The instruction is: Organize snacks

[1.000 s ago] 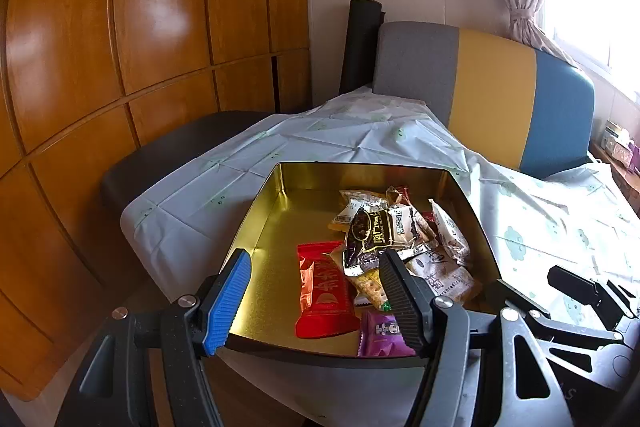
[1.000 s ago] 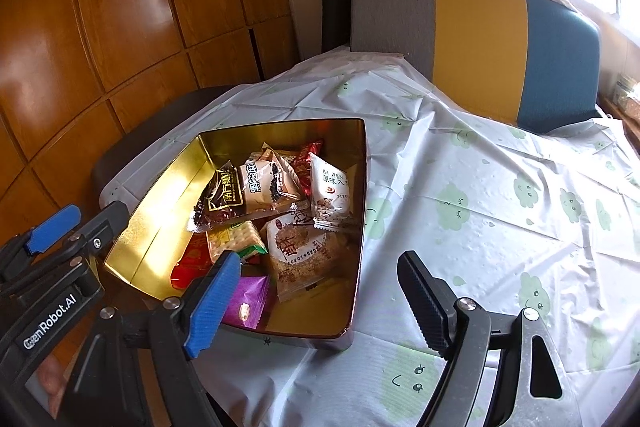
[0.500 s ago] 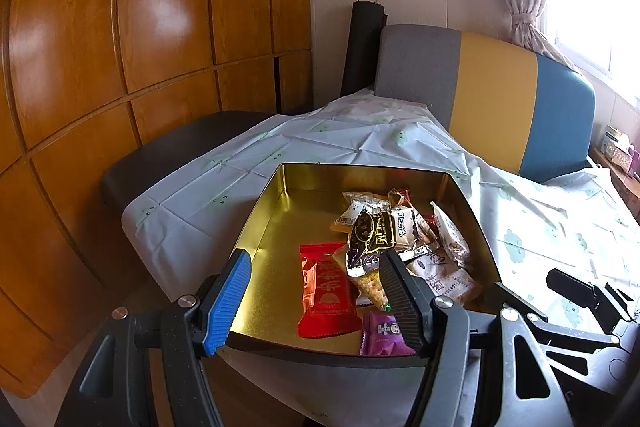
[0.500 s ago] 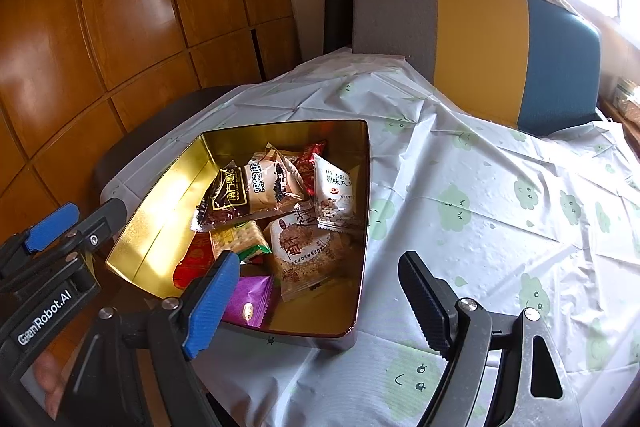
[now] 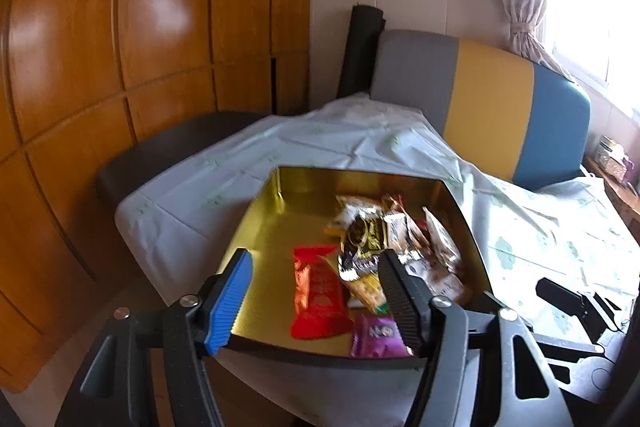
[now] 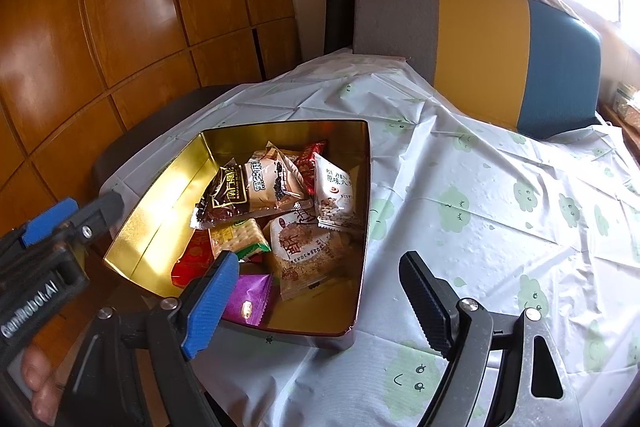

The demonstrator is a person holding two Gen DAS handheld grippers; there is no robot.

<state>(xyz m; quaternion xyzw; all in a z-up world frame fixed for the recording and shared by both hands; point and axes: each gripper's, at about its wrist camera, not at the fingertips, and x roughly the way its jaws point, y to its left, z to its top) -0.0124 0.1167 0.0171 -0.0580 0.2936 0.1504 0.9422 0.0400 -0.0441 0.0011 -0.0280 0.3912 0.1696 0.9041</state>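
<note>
gold tin [image 6: 362,187] sits near the left edge of the table, on the cloud-print cloth [image 6: 500,211]. snacks all piled in its right half: dark packet [image 6: 224,197], white packet [image 6: 334,187], big brown cracker pack [image 6: 308,251], purple packet [image 6: 250,297], red packet [image 5: 318,291] lying flat beside the pile. left half of tin floor bare, so sorting looks barely begun, most packets still to be spread or lined up; none outside the tin that i can see

left gripper [image 5: 314,297] spread, jaws just closing a bit, nothing between the pads, hovering at the near rim over the red packet. right gripper [image 6: 320,301] spread wide, empty, over the near right corner of tin

room: cloth right of the tin wide open. tin close to the left table edge, drop-off there; tall tin walls limit low sideways approach, come from above. sofa [image 6: 480,51] far behind
</note>
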